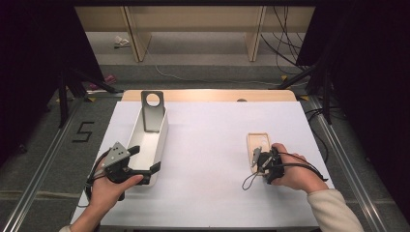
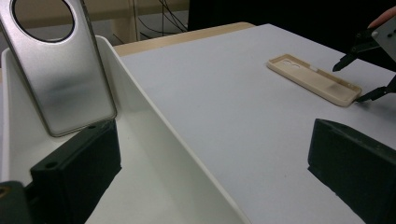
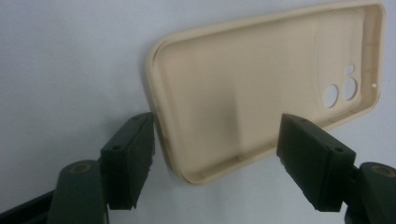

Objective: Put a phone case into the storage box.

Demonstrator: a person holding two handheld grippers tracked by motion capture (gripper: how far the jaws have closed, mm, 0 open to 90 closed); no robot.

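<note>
My white table sheet (image 1: pixel 217 145) is the brightest thing from the high view, lit evenly from above; everything around the sheet falls off to near black at both sides, and the picture is soft and grainy. On the sheet, shadows stay short and faint. Seen along my left jaws, the silver phone case (image 2: pixel 60 70) standing beyond the sheet's edge carries a dull, smeared sheen, and my own near jaws are blurred. Along my right jaws, the beige phone case (image 3: pixel 261 88) lying on the sheet looks hazy, with a narrow shadow beneath its rim.
</note>
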